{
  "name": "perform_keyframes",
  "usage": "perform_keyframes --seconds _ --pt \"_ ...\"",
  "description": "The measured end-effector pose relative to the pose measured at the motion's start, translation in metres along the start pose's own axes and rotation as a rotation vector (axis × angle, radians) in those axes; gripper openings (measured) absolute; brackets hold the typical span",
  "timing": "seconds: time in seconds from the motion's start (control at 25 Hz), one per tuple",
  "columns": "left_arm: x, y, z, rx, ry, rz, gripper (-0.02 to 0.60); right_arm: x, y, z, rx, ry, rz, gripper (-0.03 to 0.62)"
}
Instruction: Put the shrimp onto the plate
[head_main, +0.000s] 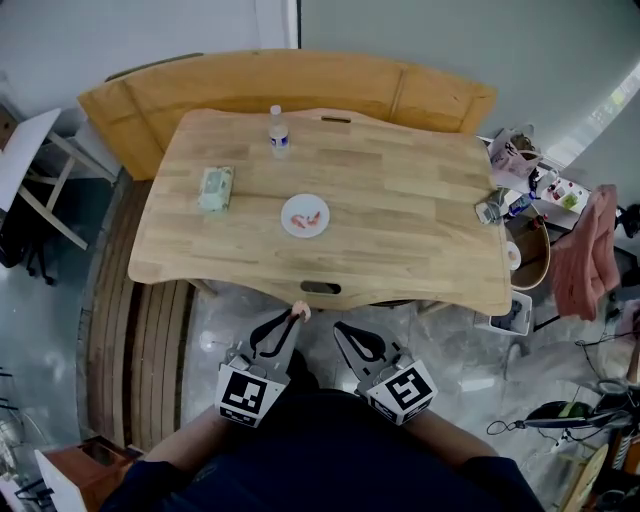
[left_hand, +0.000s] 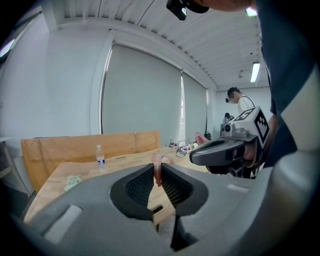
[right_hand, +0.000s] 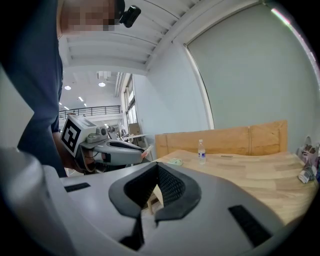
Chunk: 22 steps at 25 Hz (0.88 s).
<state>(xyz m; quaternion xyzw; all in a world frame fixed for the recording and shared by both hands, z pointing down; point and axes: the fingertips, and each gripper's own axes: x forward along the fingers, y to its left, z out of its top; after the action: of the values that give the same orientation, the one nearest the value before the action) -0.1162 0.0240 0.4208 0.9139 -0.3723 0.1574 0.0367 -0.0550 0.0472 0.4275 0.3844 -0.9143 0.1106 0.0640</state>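
The left claw (head_main: 296, 318) is shut tight on a pink shrimp (left_hand: 158, 170), just off the near edge of the desk (head_main: 400, 200). The right claw (head_main: 343, 332) is closed on nothing. The white plate (head_main: 287, 227) (more shrimp lie on it) sits mid-desk.

**Pale room, wooden furniture**

Light wooden table (head_main: 400, 200) on glossy grey marbled floor (head_main: 480, 370). Curved wooden bench (head_main: 250, 85) just behind, before pale grey wall (head_main: 450, 40). Slatted wooden boards (head_main: 150, 350) at left. Wide window with grey blind (left_hand: 140, 90) down. Ribbed white ceiling (left_hand: 210, 35), strip light (left_hand: 255, 71) lit.
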Motion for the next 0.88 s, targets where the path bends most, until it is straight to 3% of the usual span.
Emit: perform_keyframes --seconds 0.2,0.48,0.88 --pt "0.009 0.028 0.001 0.004 -0.018 -0.036 0.049 0.024 -0.010 0.009 0.009 -0.006 -0.065 0.009" --pt "0.022 0.048 0.007 0.005 -0.022 -0.062 0.051 0.045 -0.024 0.022 0.001 -0.011 -0.090 0.009" --pt "0.058 0.074 0.018 -0.005 -0.012 0.009 0.050 0.068 -0.062 0.039 -0.028 -0.017 -0.012 0.009"
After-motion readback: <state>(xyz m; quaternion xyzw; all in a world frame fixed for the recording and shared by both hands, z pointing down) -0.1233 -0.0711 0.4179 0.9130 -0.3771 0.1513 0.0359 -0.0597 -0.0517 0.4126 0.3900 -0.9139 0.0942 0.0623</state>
